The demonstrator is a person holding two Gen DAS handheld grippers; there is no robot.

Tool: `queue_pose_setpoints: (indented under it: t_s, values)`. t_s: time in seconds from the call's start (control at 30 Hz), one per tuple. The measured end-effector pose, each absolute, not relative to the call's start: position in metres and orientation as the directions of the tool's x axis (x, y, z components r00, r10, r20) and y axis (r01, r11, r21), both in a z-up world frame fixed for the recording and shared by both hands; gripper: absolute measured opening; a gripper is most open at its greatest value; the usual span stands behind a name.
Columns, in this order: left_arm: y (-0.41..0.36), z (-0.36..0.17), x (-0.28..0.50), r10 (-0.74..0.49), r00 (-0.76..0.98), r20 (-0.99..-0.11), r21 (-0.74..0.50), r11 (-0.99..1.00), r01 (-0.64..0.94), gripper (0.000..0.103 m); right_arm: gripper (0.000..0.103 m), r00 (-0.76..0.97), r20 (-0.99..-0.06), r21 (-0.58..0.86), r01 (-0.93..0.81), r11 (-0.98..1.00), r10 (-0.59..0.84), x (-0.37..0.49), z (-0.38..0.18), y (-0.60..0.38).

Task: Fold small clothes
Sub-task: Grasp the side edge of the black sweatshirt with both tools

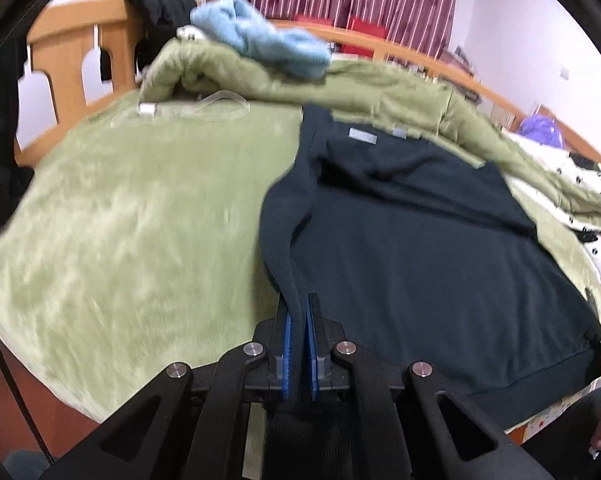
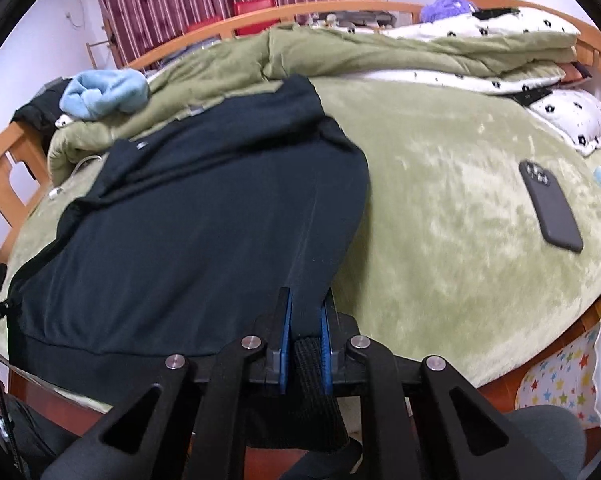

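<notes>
A dark navy sweatshirt (image 1: 420,248) lies spread on a green plush bed cover (image 1: 120,220); it also shows in the right wrist view (image 2: 188,232). My left gripper (image 1: 299,308) is shut on the sweatshirt's left sleeve, which runs from the shoulder down between the blue pads. My right gripper (image 2: 306,308) is shut on the right sleeve's ribbed cuff (image 2: 310,364), which hangs behind the pads. Both sleeves are pulled toward the near bed edge.
A folded green quilt (image 1: 340,80) with a light blue garment (image 1: 260,36) lies behind the sweatshirt. A black phone (image 2: 550,206) lies on the cover (image 2: 440,220) at the right. A clear hanger (image 1: 204,106) lies at the back left. A wooden bed frame (image 1: 64,40) rings the bed.
</notes>
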State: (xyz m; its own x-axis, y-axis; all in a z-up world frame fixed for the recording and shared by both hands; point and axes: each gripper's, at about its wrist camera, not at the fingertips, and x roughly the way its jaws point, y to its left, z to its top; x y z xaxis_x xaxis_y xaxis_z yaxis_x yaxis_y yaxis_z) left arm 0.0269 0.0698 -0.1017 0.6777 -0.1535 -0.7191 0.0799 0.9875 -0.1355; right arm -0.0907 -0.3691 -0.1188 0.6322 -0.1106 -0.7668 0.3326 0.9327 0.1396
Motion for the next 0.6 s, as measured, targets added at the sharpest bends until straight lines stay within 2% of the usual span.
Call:
queue_pose_setpoints:
  t_s: [0.37,0.6]
  values:
    - [0.061,-0.037,0.038,-0.171,0.749,-0.64,-0.164,0.983,0.084,0.007,0.012,0.725,-0.684,0.234,0.319,0.918,-0.077,-0.091,-0.057,-0.382]
    - [0.047,-0.023,0.06,-0.164,0.764,-0.625,-0.164,0.983,0.078,0.007,0.012,0.747,-0.662,0.281,0.324,0.903,-0.062,-0.074,-0.038,-0.388]
